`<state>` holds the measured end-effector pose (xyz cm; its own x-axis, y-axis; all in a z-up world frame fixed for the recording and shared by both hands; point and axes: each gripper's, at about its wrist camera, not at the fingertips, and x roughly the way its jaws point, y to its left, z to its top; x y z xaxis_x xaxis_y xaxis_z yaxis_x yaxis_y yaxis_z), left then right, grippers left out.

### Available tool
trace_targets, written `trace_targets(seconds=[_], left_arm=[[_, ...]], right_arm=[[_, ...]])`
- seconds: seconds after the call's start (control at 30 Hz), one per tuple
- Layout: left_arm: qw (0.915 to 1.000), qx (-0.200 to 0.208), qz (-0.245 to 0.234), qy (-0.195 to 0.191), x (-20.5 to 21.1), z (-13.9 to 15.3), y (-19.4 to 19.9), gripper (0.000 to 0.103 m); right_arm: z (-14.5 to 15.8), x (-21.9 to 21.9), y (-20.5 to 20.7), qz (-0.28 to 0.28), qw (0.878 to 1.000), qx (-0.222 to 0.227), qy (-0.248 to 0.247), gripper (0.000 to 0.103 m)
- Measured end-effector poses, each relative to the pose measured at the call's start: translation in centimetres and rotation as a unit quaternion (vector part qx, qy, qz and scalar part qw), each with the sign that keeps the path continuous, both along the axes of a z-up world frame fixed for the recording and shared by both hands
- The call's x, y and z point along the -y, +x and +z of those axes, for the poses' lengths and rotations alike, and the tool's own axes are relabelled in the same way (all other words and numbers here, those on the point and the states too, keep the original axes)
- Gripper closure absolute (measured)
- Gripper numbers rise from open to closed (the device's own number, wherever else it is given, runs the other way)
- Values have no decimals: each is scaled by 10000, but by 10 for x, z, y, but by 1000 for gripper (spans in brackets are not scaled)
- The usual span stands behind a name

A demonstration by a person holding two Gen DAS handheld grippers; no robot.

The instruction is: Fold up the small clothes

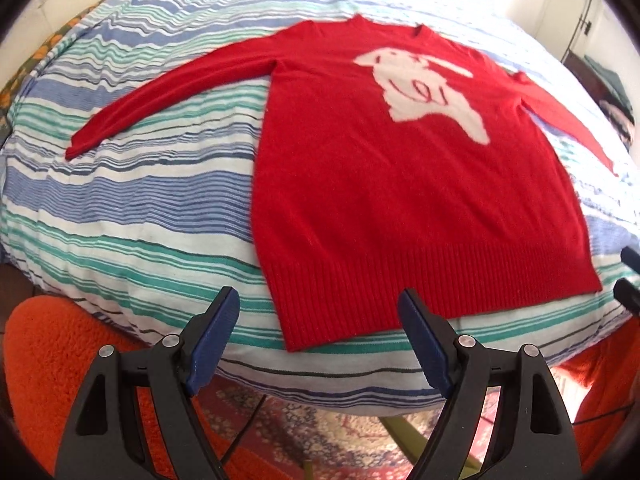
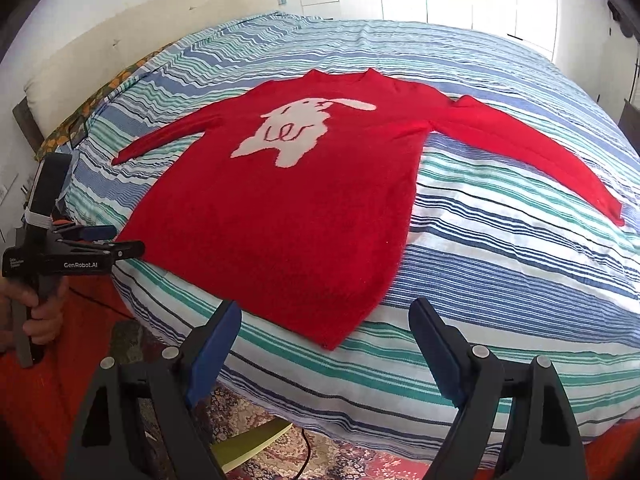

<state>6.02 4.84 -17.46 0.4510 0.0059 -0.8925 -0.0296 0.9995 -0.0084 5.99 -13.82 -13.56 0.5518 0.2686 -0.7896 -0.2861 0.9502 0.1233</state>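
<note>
Red sweater [image 1: 400,200] is lying flat and face up on the striped bedspread [image 1: 140,208], white animal motif [image 1: 424,88] showing on the chest, both sleeves spreading out to the sides. Its ribbed hem [image 1: 400,296] is sitting close to the near edge of the bed. The left gripper [image 1: 320,340] is hovering just off that edge by the hem's left corner, jaws spread wide and gripping nothing. The right gripper [image 2: 324,344] is hanging at the hem's right corner, fingers likewise parted and empty, not touching the knit. In the right wrist view the left hand [image 2: 40,312] is clutching its tool's handle beside the bed. An orange rug [image 1: 60,360] is showing below.
</note>
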Motion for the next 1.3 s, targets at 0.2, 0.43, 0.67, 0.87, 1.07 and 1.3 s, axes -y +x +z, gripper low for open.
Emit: trace_targets(seconds=[0.2, 0.43, 0.67, 0.87, 1.07, 1.3], left_arm=[[9994, 177, 261, -137, -11, 10, -4, 20], [9998, 144, 165, 4, -6, 9, -5, 20], [9998, 112, 185, 56, -6, 6, -3, 20], [9996, 142, 249, 66, -8, 6, -2, 20], [9994, 208, 217, 150, -6, 8, -4, 20], [9993, 237, 151, 226, -1, 10, -4, 20]], right_arm=[[11, -1, -3, 50, 9997, 255, 34, 18], [7, -23, -8, 573, 9980, 231, -136, 18], [6, -22, -8, 554, 9982, 209, -99, 18], [9, -20, -8, 533, 9982, 262, -53, 18], [7, -24, -9, 630, 9977, 237, -106, 18], [6, -23, -9, 613, 9978, 228, -94, 18]])
